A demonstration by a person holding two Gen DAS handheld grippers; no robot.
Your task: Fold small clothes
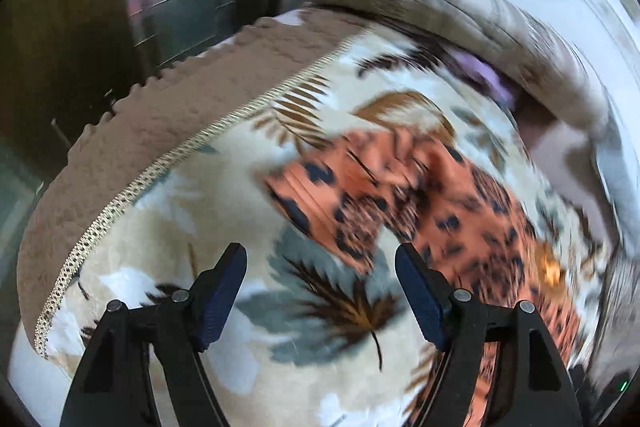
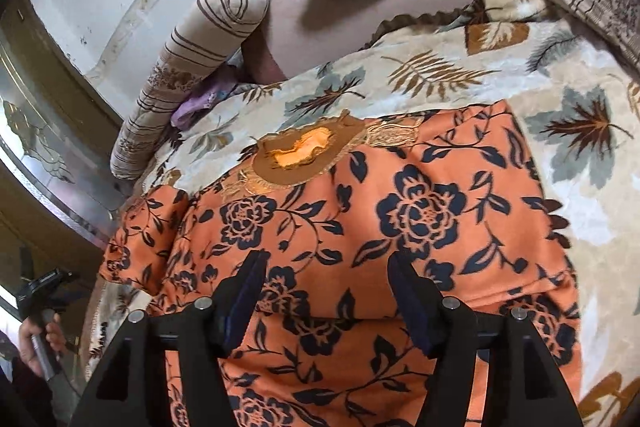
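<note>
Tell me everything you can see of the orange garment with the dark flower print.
The orange garment with the dark flower print looks like soft, thin fabric with navy roses and vines. Its neckline has brown embroidered trim, and a short sleeve sticks out at the left. It lies spread nearly flat, with a few wrinkles, on the cream leaf-patterned blanket. The right tongs stand open above it with nothing gripped between them.

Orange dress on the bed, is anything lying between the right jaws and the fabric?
Nothing visible. The right gripper hangs with jaws open directly over the orange dress, which lies spread on the leaf blanket. The pillows sit off at the blanket's far edge.
</note>
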